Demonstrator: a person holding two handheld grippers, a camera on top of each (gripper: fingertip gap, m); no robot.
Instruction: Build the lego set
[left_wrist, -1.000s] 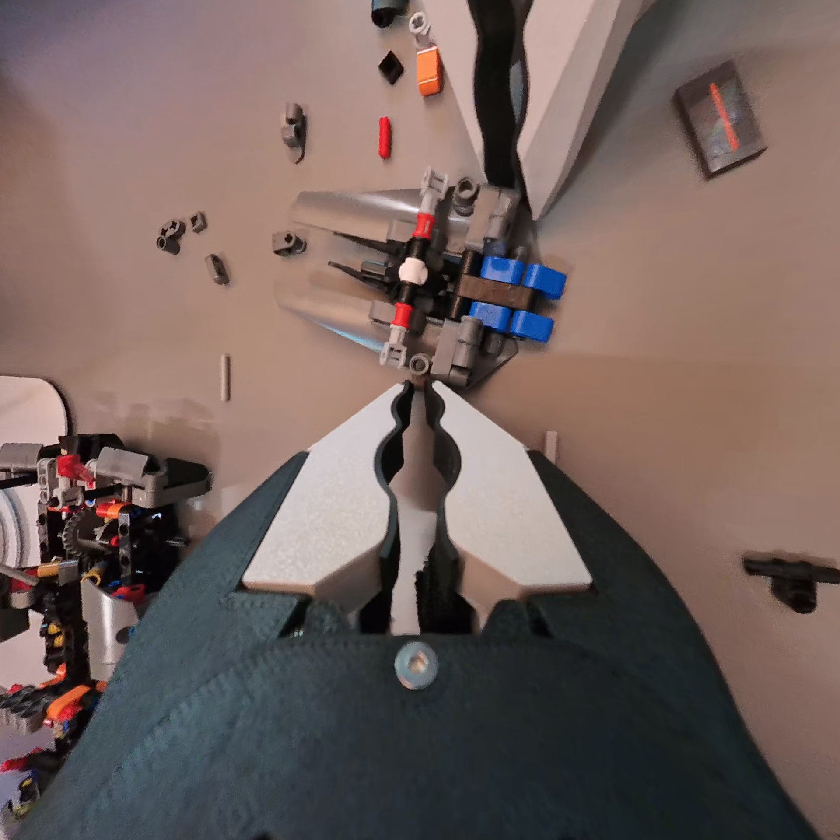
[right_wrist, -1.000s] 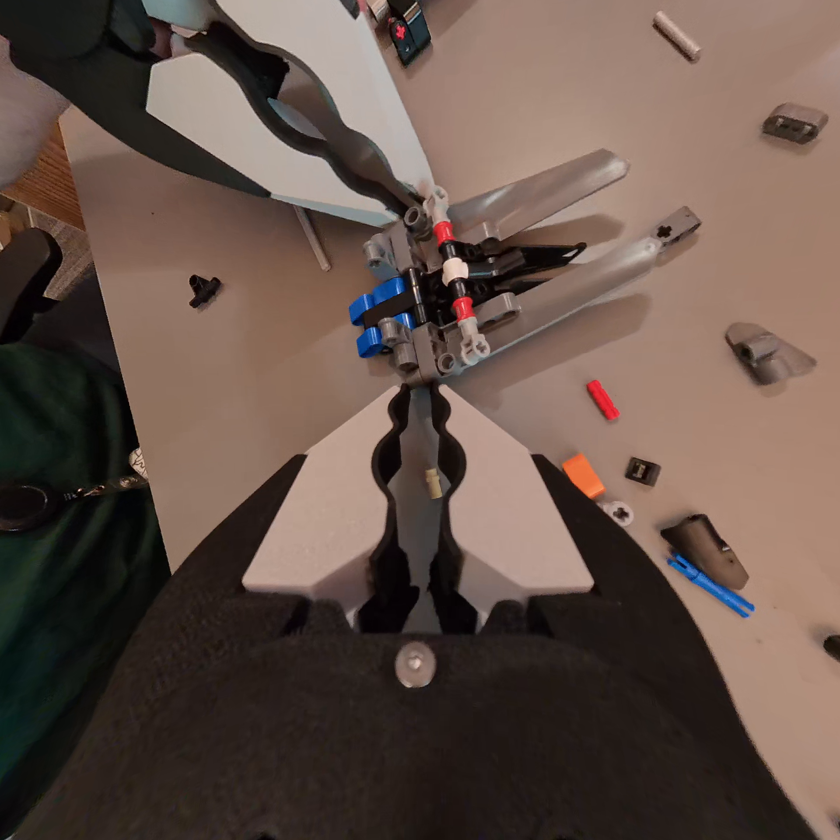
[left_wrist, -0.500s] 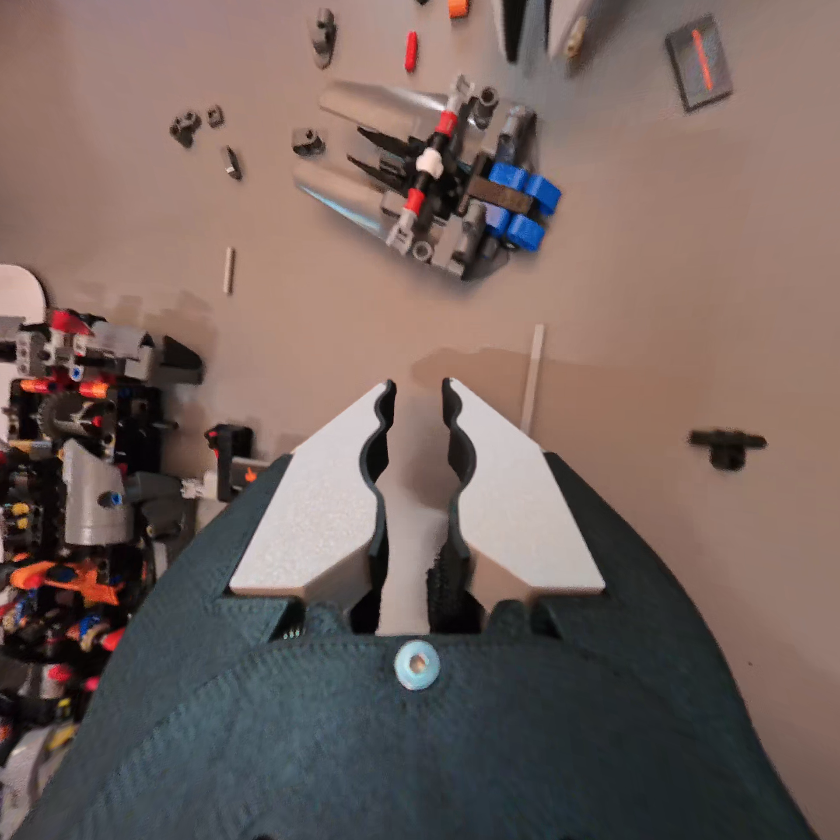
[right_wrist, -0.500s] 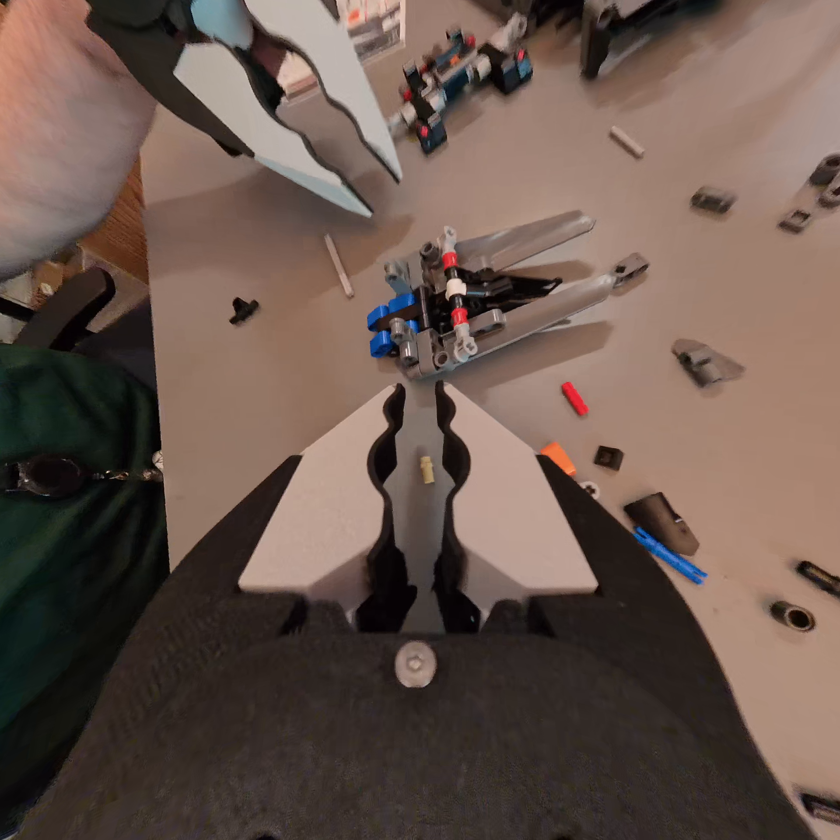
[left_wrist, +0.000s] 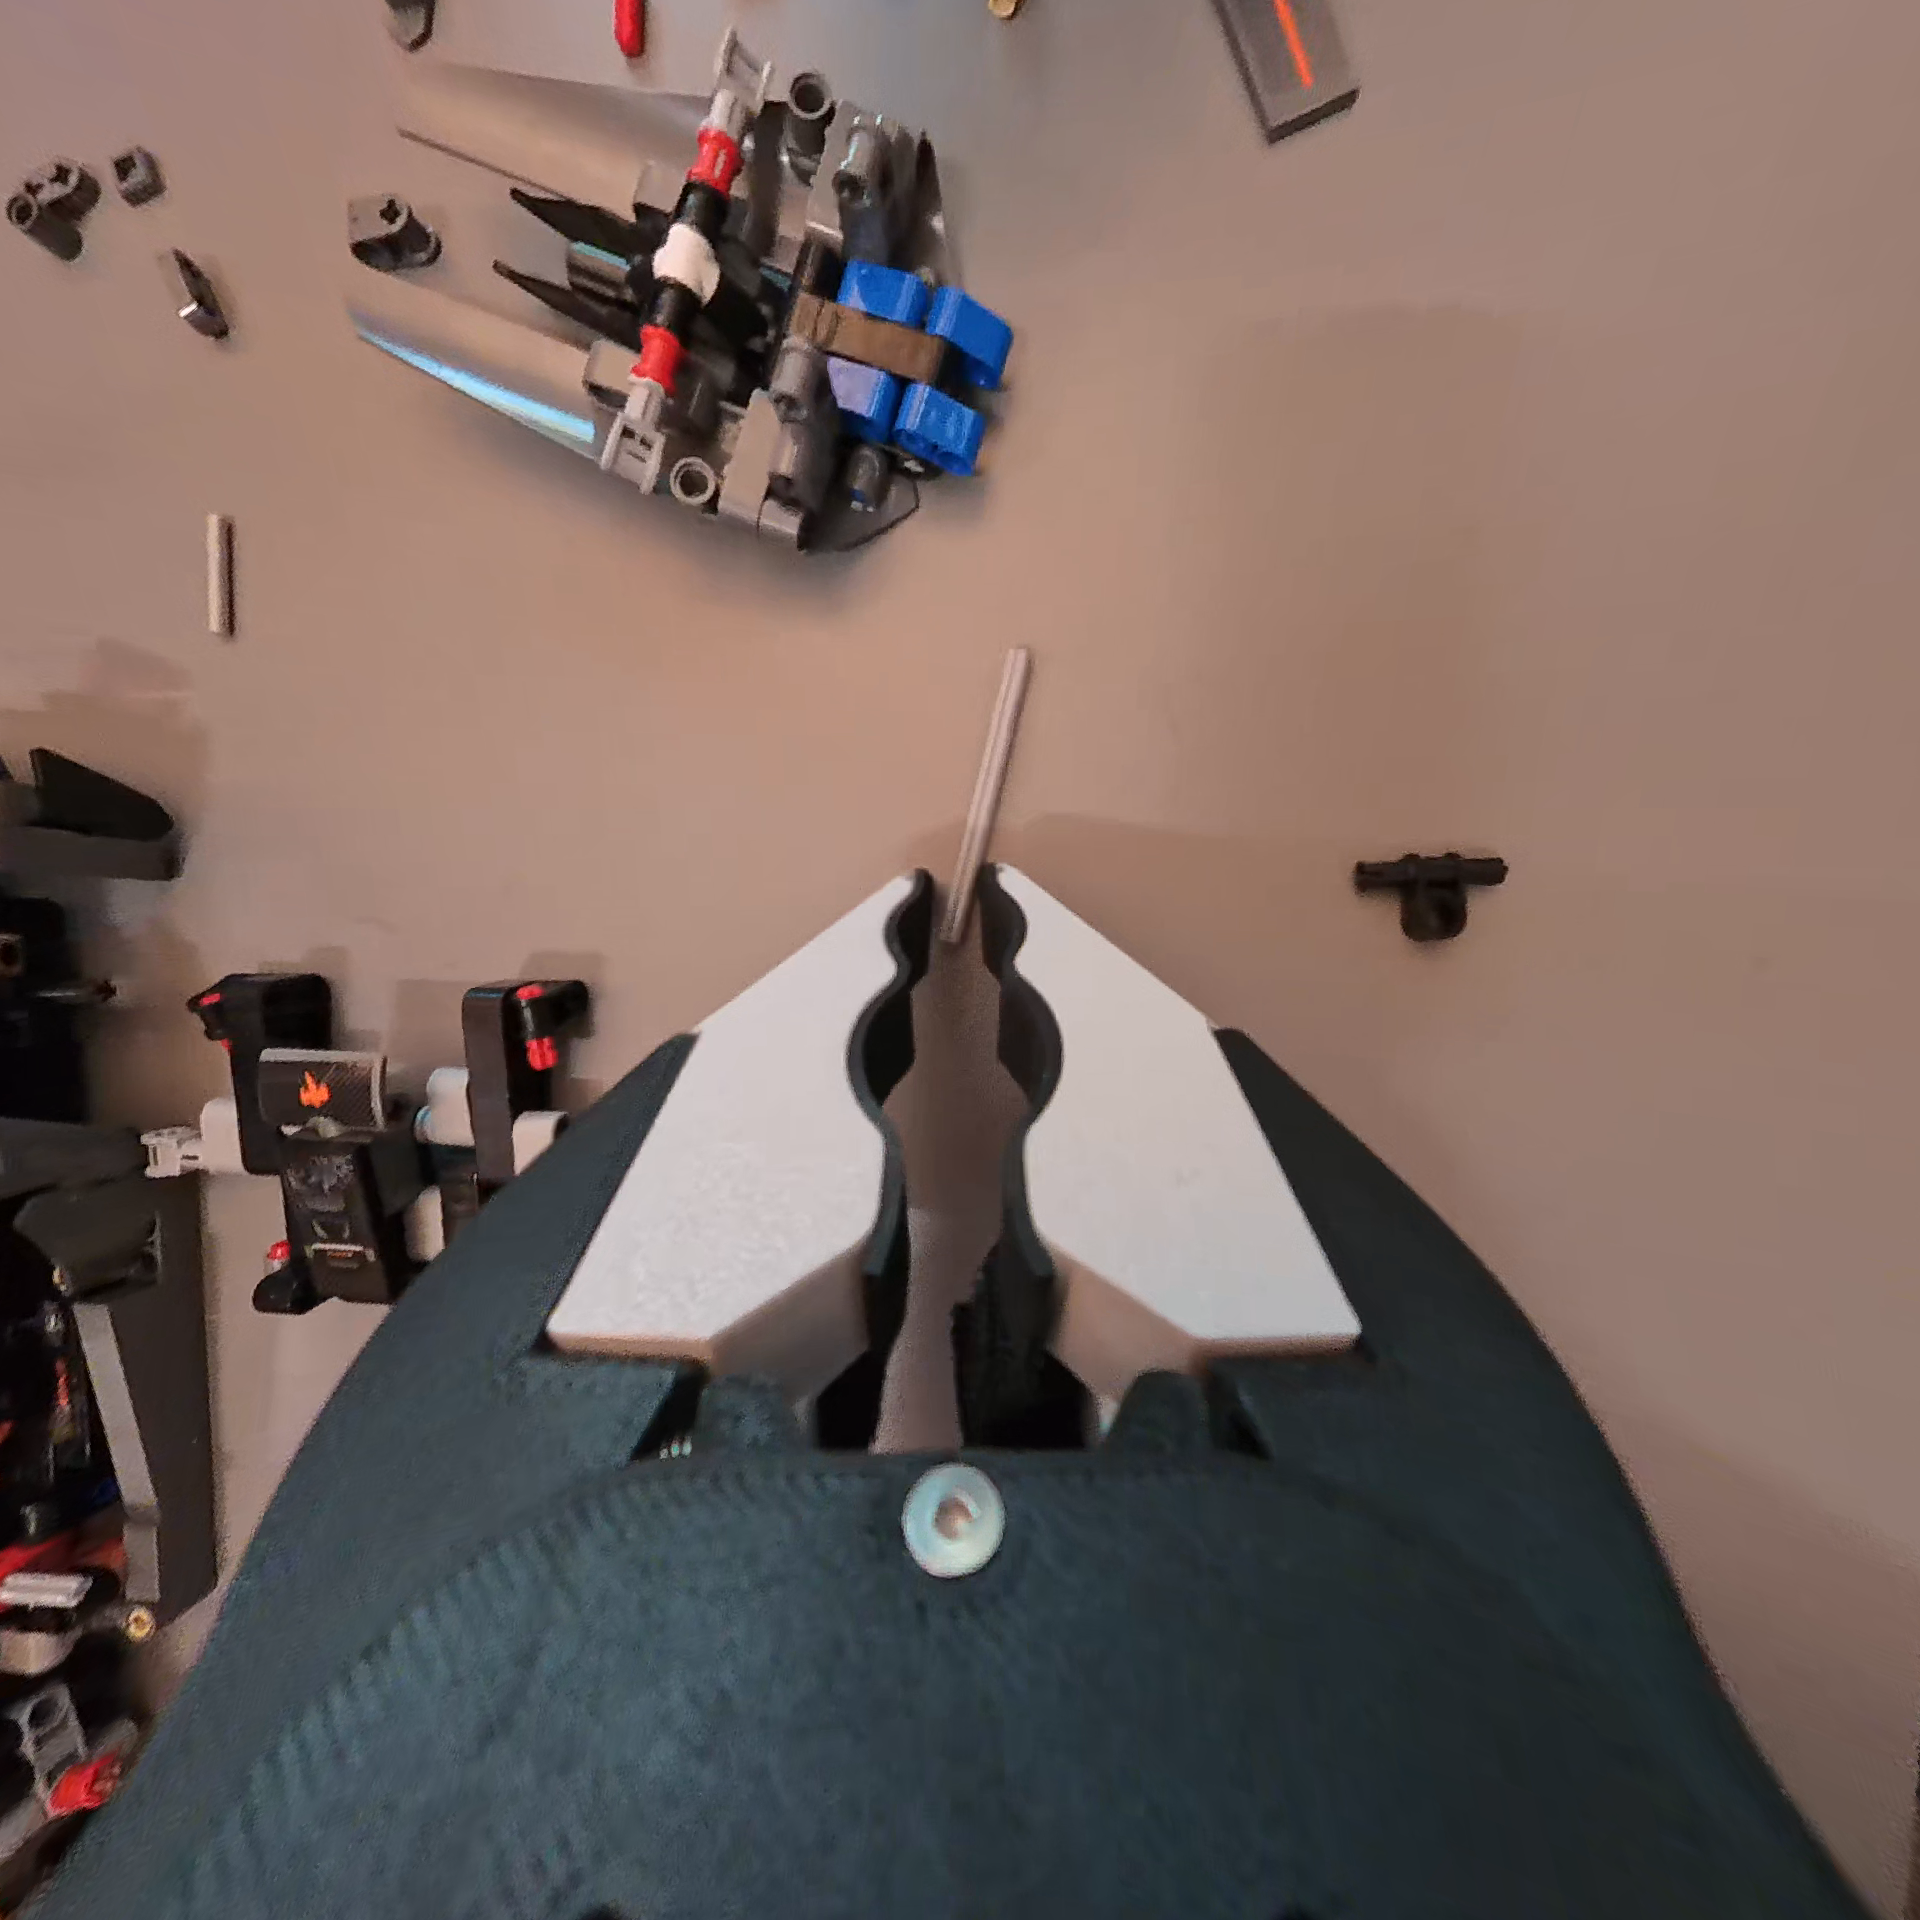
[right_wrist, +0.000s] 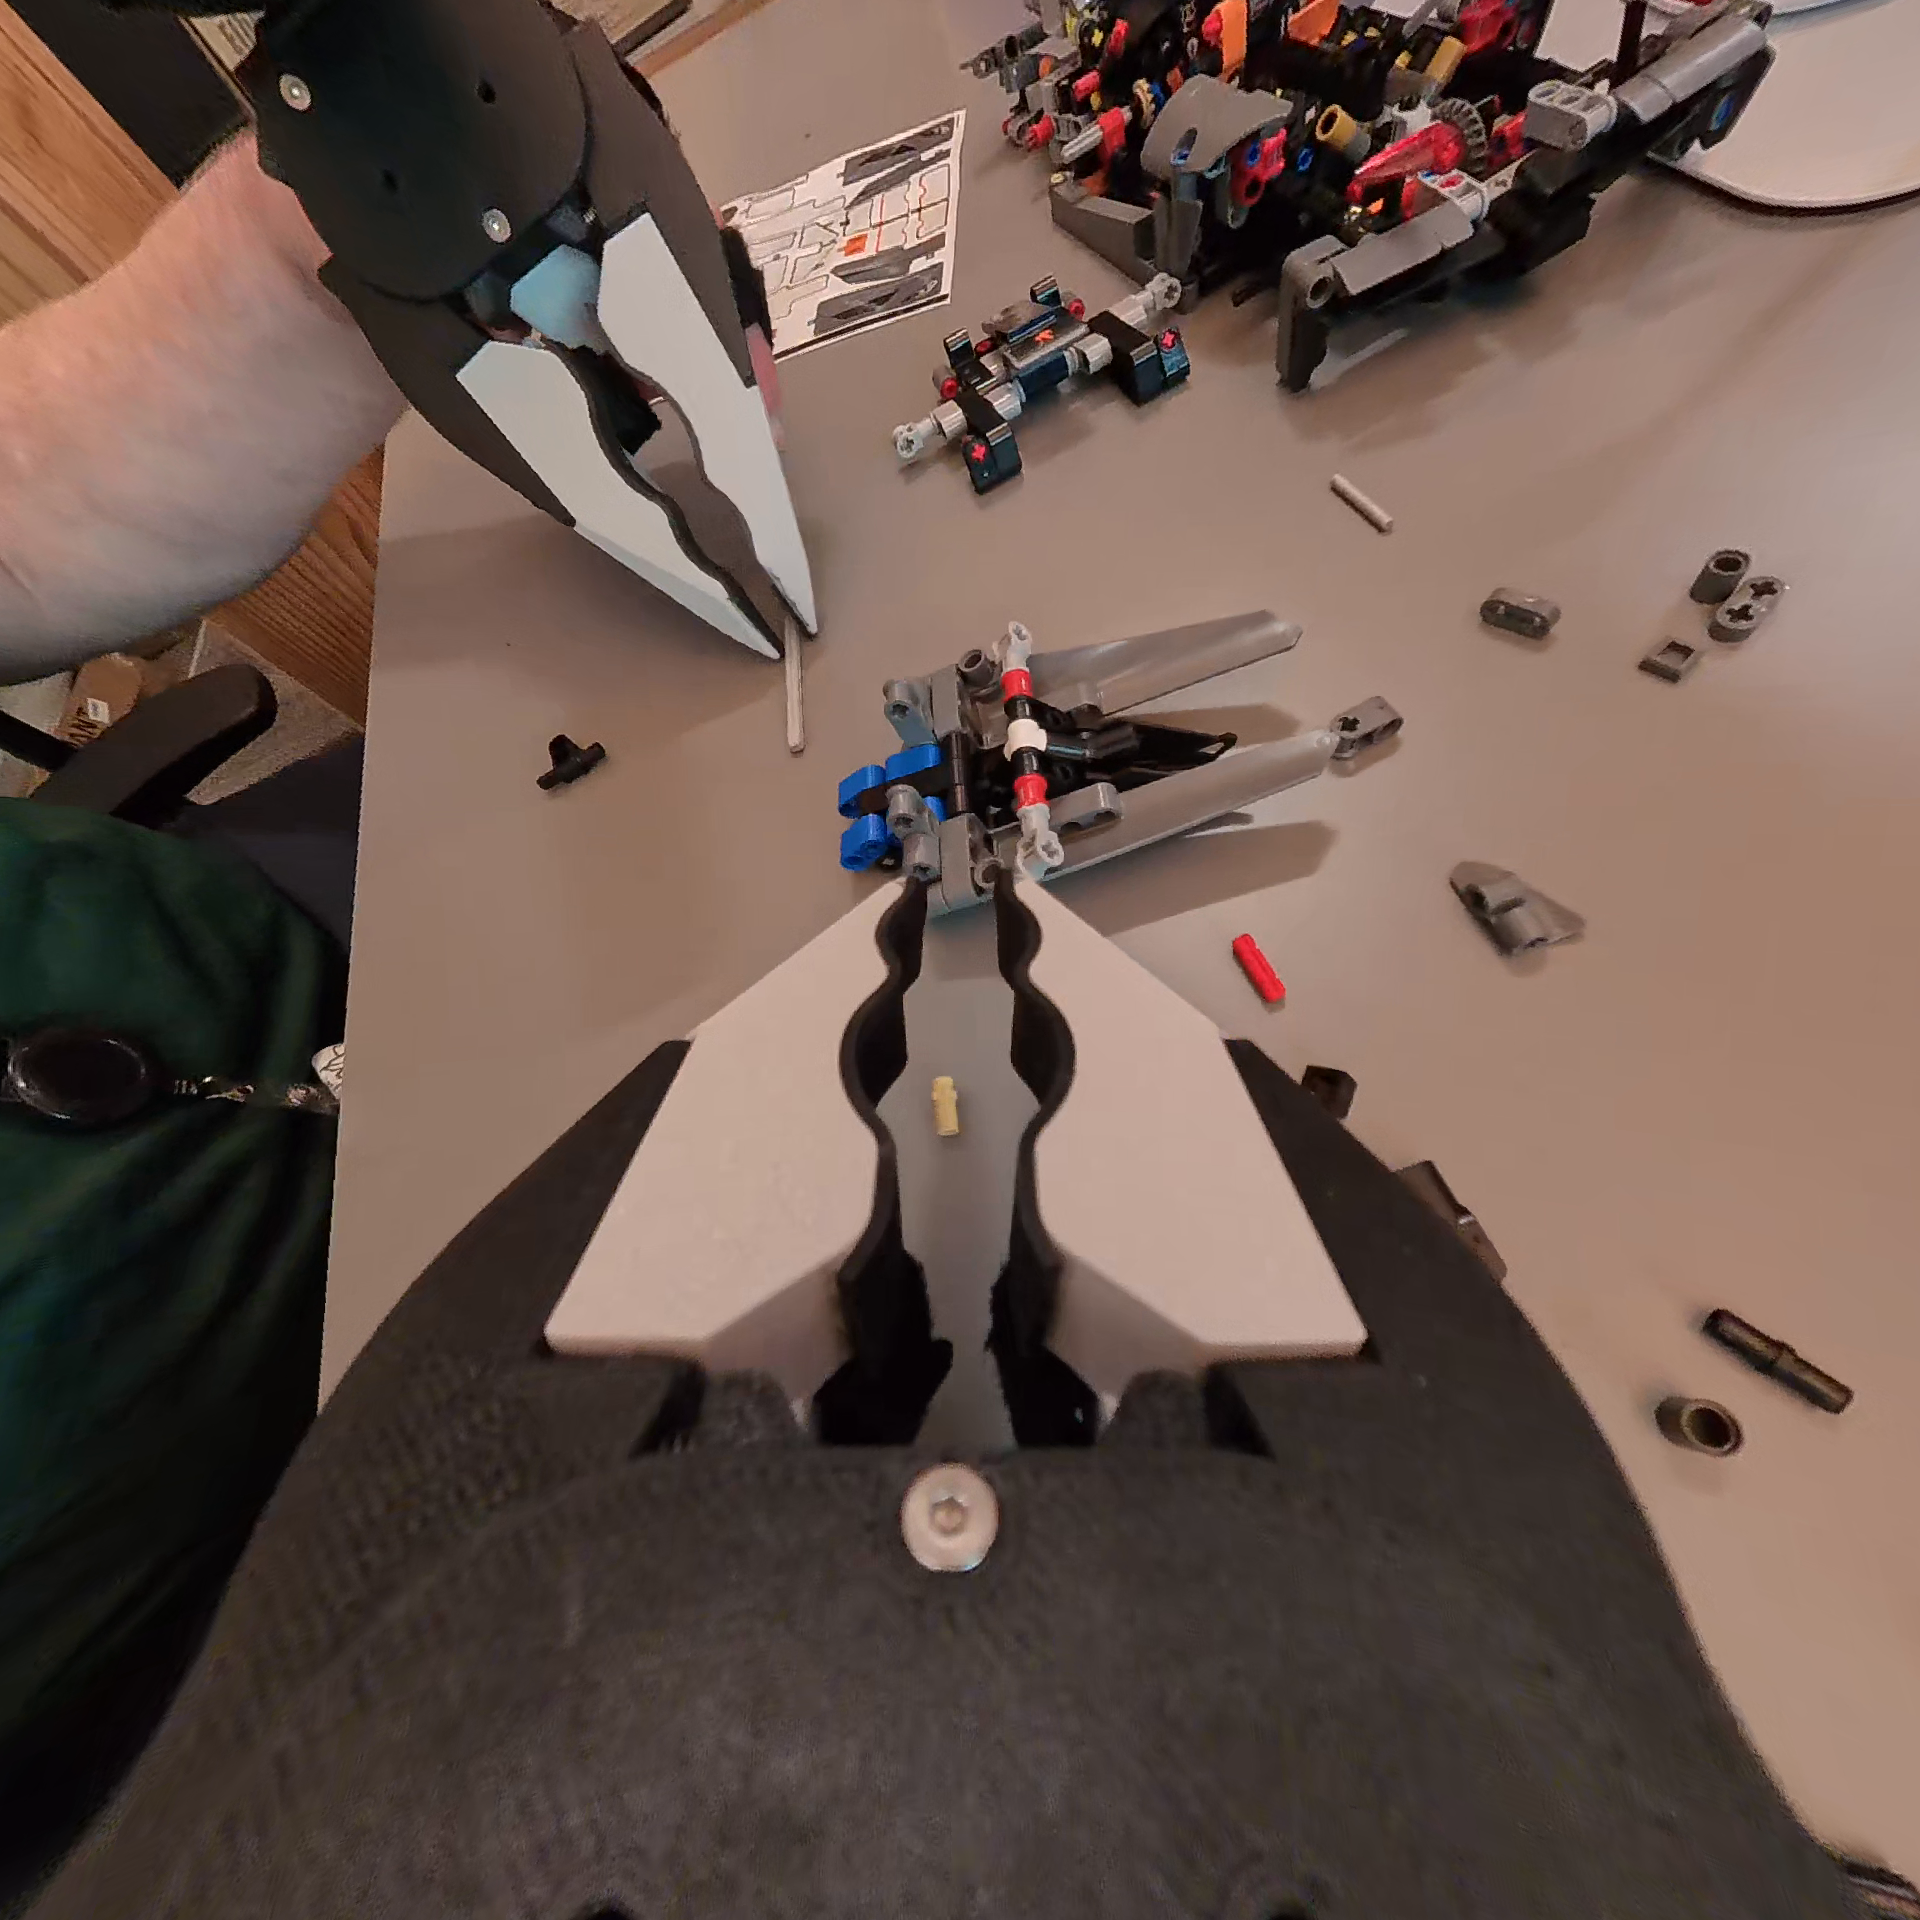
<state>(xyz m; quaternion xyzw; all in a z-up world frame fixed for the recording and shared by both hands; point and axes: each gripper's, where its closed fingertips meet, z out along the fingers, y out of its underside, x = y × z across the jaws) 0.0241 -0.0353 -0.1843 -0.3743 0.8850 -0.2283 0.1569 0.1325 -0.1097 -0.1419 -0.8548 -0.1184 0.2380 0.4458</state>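
Axle (left_wrist: 987, 790) first: our left tongs (left_wrist: 954, 883) sit right at the near end of this thin grey rod, whose long axis runs straight ahead from the tips across the surface (left_wrist: 1455, 520). They stand narrowly apart, the rod's end between them; whether they pinch it we cannot tell. Our right tongs (right_wrist: 958, 883), slightly apart, touch the winged sub-assembly (right_wrist: 1039, 758), which lies just beyond the axle.

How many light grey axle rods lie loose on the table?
2: a long rod at the left gripper tips, a short one beyond the winged assembly. Others may be hidden.
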